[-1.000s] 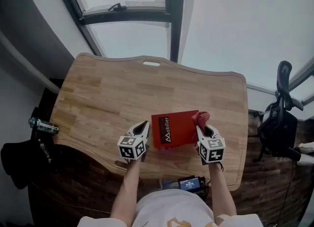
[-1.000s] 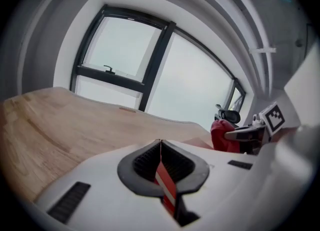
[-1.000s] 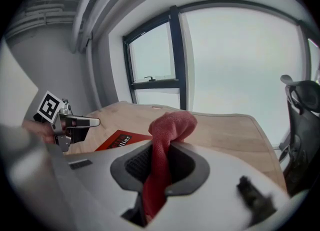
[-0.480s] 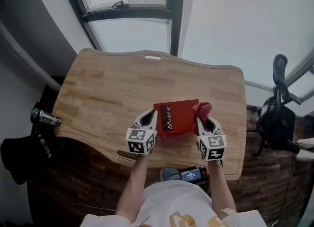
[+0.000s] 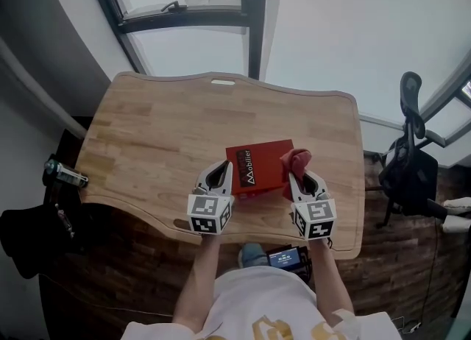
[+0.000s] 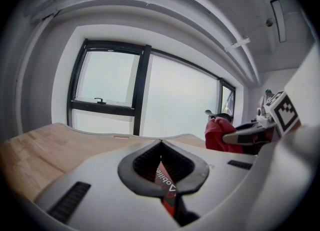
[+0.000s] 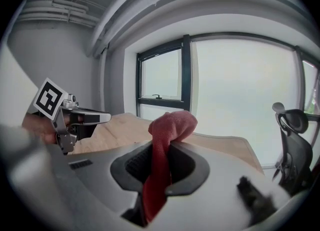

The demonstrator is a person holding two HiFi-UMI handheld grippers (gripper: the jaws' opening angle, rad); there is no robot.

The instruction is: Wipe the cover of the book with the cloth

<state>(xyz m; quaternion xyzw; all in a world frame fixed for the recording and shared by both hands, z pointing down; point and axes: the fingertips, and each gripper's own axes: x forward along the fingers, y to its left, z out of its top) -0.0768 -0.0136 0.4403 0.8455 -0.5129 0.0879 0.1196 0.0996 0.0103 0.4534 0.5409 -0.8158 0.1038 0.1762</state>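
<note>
Two claws are closed, each on its own thing. The left claw (image 6: 161,144) has its jaws pinched on the left edge of the book (image 5: 259,168), whose red board shows as a thin slice between the pads in the left gripper view. That grip looks meant to steady the book so it cannot slide or turn under rubbing. The right claw (image 7: 160,147) is clamped on the cloth (image 7: 170,125), a red rag nipped low down so that a rounded wad bulges past the tips; I take that wad to be the working face for the wipe. In the head view the wad sits at the book's right edge, over or just beside the cover, and whether it touches I cannot tell. The book lies between the two claws, near the front edge of the tabletop (image 5: 162,125) and straight before the person. Its cover faces up toward the head camera. It may be held a little clear of the wood, though that is uncertain. Its long axis runs across the person, from the left claw toward the right one, angled slightly away at the right end. White lettering runs along the short left edge, so the spine is probably on the side the left claw holds. Beyond the tabletop stand a window (image 5: 250,7) and, off to the right, an office chair (image 5: 412,162).
</note>
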